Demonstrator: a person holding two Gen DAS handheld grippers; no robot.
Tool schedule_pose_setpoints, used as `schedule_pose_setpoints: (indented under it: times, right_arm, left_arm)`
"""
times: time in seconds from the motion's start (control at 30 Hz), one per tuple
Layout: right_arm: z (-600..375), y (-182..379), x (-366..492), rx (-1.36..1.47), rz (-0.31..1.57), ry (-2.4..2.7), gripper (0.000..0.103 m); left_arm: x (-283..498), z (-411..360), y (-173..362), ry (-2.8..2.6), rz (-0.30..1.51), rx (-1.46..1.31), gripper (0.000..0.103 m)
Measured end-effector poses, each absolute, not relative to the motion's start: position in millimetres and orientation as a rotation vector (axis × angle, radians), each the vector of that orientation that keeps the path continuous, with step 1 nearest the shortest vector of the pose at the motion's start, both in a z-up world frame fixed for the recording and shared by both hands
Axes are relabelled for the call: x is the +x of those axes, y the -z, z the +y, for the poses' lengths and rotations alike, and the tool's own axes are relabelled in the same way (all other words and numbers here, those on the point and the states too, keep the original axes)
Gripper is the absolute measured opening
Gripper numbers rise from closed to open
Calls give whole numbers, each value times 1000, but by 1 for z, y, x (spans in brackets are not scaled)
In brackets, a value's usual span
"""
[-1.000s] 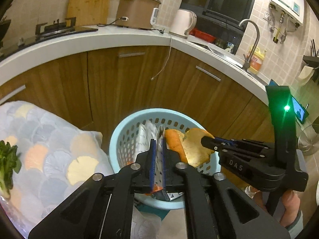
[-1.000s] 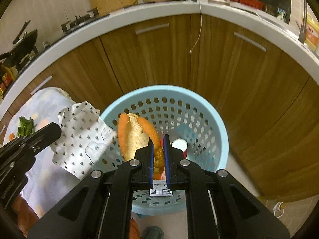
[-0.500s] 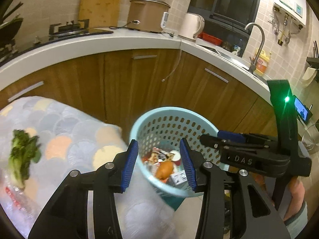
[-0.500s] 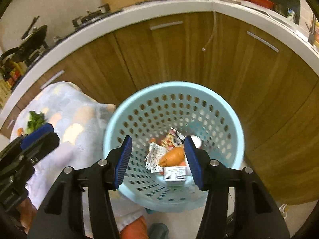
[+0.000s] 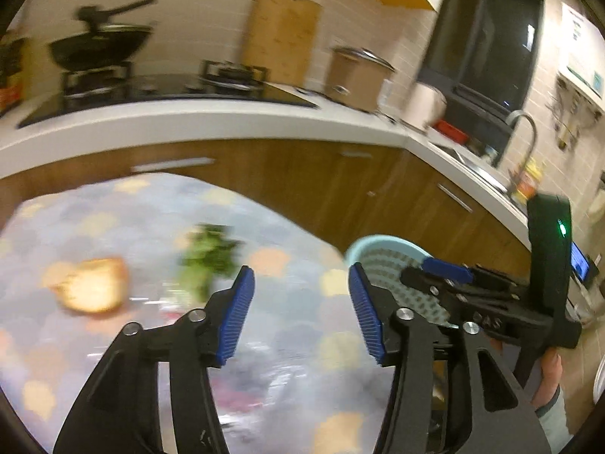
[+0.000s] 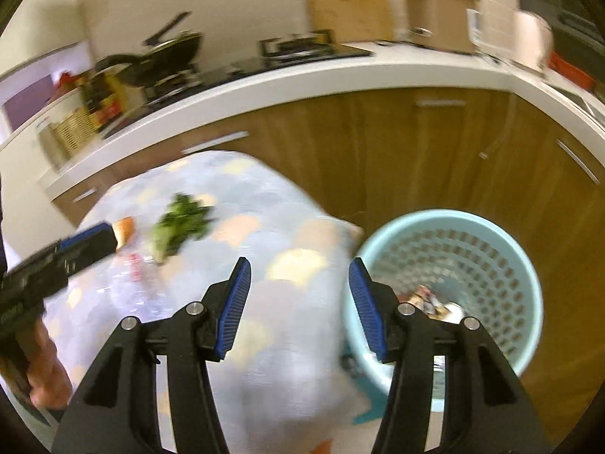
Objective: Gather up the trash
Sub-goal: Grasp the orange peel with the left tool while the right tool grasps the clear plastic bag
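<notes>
in the left wrist view, the left gripper (image 5: 300, 310) was wide open, and nothing was between its blue pads (image 5: 236, 316). it hung over a table cloth (image 5: 124, 219) with round colored spots. on the cloth lay a piece of bread (image 5: 92, 290) and, to the right of it, some green leaves (image 5: 208, 261). both looked blurry. the light blue basket (image 5: 372, 247) stood past the right edge of the cloth, in front of the brown cupboards (image 5: 340, 189). the right gripper (image 5: 446, 268) reached in from the right, over the basket; from here i could not tell if it was open. a black pan (image 5: 100, 47) sat on the stove (image 5: 166, 89) up on the counter.

in the right wrist view, the right gripper (image 6: 298, 302) was wide open too and held nothing. the basket (image 6: 525, 265) was on the floor to the right, just beside the cloth (image 6: 264, 204). some trash (image 6: 427, 300) lay at the bottom of it. the green leaves (image 6: 179, 223) lay on the cloth. the bread (image 6: 124, 229) was near them, partly hidden by the tip of the left gripper (image 6: 90, 244), which came in from the left.
</notes>
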State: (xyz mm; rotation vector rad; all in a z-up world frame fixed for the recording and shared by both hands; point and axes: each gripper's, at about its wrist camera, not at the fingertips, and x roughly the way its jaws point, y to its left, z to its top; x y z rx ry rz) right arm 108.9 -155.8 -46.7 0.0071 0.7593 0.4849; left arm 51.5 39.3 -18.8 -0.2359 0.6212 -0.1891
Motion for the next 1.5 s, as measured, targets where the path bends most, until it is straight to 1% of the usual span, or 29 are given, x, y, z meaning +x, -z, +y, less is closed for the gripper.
schedule_pose_setpoints:
  times: [0.07,0.3,0.37,0.43,0.53,0.6,0.77,0.83,0.9,1.07,1.13,1.17,1.2,1.33,1.5]
  right_arm:
    - [-137,49,100,-15,753,-527,51]
    - [-70,68,86,-122,787,-613,55]
    - [-54,73,85,-131,800,-639,61]
    - [-44,78,84,-137,806,-647,64]
    - [-33,84,84,-140,810,-658,65]
    - [-28,86,83,-140,775,-654,65]
    - [-19,91,85,-149,764,-666,65]
    - [-15,93,87,-156,770,-668,65]
    - [-11,96,90,-160,780,-669,65]
    - [-3,107,96,-176,818,-669,65]
    - [0,112,99,-183,840,-668,65]
    - [1,112,99,-184,842,-668,65]
    - [1,112,100,-183,841,-674,65]
    - [5,120,105,-195,890,-683,65]
    - [10,122,101,-238,889,-675,65]
  left_arm:
    - [41,66,16,139,608,-255,60]
    - [19,159,20,18,597,-367,58]
    - [19,176,26,2,614,-397,58]
    - [25,185,36,-29,650,-402,58]
    - [36,200,57,-85,721,-433,58]
    - [46,206,70,-96,756,-459,58]
    - [62,208,89,-115,792,-447,57]
    - [69,206,96,-123,804,-444,53]
    - [75,206,101,-135,821,-441,45]
    - [83,199,103,-196,826,-368,33]
    - [83,199,103,-209,822,-361,27]
    - [83,198,103,-215,822,-354,21]
    - [83,197,104,-215,821,-350,18]
    - [83,194,104,-212,809,-339,16]
    - [82,195,103,-205,796,-348,14]
